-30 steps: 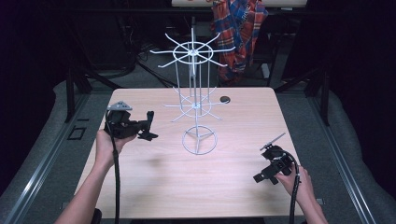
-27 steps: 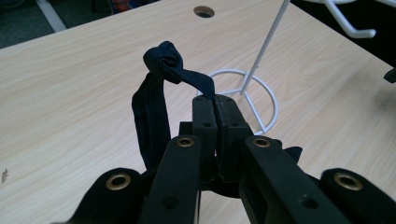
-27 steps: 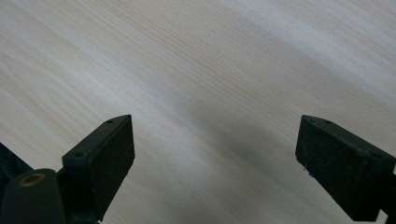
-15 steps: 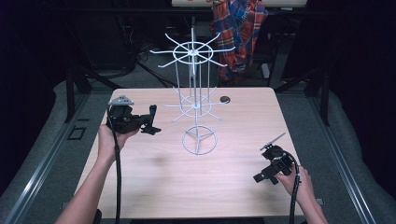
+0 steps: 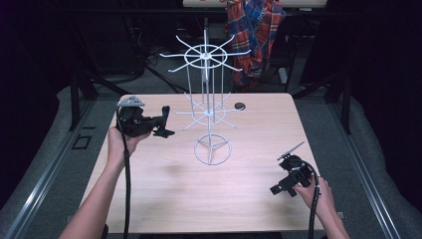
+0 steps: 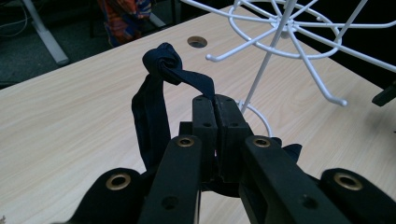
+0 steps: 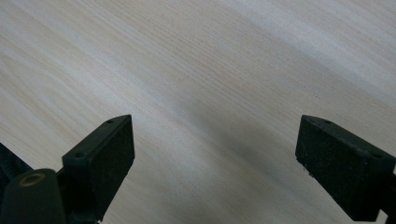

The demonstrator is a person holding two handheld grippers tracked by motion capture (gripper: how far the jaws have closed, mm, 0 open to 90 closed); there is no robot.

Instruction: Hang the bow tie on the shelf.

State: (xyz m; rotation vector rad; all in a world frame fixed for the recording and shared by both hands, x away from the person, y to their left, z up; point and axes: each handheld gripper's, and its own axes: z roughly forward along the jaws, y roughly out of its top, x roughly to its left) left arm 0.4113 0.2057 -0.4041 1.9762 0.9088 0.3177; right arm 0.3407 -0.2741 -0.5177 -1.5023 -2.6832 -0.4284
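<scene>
A white wire rack (image 5: 205, 55) with two tiers of hooked arms stands on a ring base at the middle of the wooden table (image 5: 164, 199). My left gripper (image 5: 161, 121), held above the table's left side, points toward the rack and is shut on a dark blue fabric band (image 5: 166, 110). In the left gripper view the jaws (image 6: 215, 105) pinch the band (image 6: 149, 116), whose knotted loop rises just beyond them, with the rack's lower arms (image 6: 289, 32) close ahead. My right gripper (image 5: 276, 173) rests at the front right, open (image 7: 215, 154) over bare wood.
A round cable hole (image 5: 240, 105) sits in the table behind the rack, also visible as the hole (image 6: 197, 42) in the left gripper view. A plaid shirt (image 5: 254, 30) hangs behind the table's far edge. Dark floor and metal rails flank the table.
My left gripper has shifted a little away from the person and toward the rack, still holding the band. The right gripper has stayed put.
</scene>
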